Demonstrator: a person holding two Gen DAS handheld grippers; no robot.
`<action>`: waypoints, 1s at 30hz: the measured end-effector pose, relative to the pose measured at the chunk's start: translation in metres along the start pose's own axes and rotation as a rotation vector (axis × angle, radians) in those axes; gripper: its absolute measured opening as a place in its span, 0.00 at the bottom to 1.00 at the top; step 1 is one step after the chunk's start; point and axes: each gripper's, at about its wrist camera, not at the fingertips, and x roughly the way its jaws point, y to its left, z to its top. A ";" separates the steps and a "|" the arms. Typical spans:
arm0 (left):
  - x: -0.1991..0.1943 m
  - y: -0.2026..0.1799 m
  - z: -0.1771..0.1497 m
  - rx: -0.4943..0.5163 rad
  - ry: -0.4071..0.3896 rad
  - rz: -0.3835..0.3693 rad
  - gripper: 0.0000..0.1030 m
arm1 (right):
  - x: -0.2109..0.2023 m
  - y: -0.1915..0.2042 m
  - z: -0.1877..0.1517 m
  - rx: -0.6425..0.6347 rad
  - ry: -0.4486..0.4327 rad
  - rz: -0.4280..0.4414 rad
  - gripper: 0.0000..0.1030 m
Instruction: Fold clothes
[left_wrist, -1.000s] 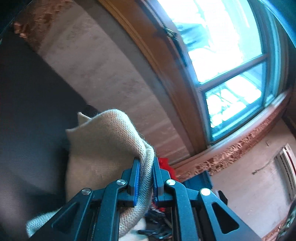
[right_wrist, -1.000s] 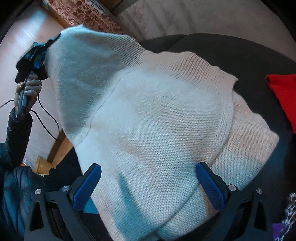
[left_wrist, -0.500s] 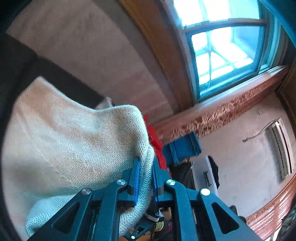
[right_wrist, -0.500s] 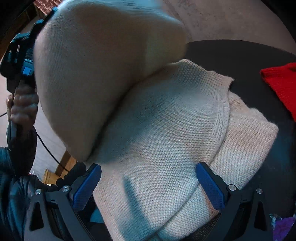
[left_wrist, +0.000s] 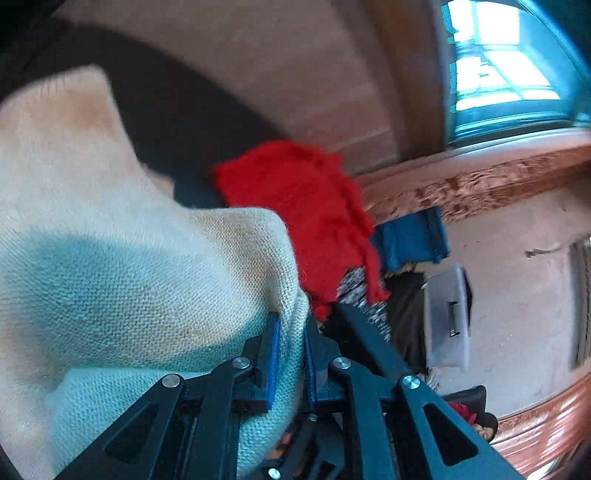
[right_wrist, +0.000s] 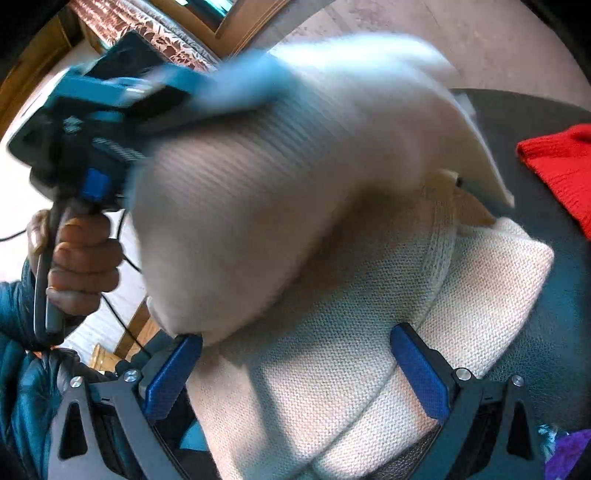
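Looking through the left wrist view, the left claw (left_wrist: 291, 354) is clamping a fold of the cream sweater (left_wrist: 122, 280), which is filling the 9 o'clock side, with a red knit (left_wrist: 306, 206) lying at 12. Over in the right wrist view, the right claw (right_wrist: 295, 373) is sitting spread wide apart over the sweater (right_wrist: 369, 332) on the dark seat (right_wrist: 546, 332), gripping nothing, while a hand (right_wrist: 81, 262) at 9 o'clock is holding the other claw.

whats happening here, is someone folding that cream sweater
Yes. A person works with a hand-held gripper in each hand on a cream knit sweater lying on a dark surface. The left hand-held gripper is shut on an edge of the sweater and carries that part over the rest. The right hand-held gripper is open over the lower part of the sweater, gripping nothing. A red knit garment lies further along the dark surface.
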 end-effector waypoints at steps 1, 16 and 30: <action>0.006 0.001 0.001 -0.012 0.023 0.017 0.10 | 0.000 0.002 0.000 -0.003 0.005 -0.015 1.00; -0.075 -0.044 0.001 0.089 -0.001 -0.148 0.21 | -0.038 0.028 -0.023 -0.020 0.060 -0.169 1.00; -0.170 0.066 -0.067 0.145 -0.201 -0.077 0.22 | -0.047 0.075 0.076 -0.128 0.031 -0.085 1.00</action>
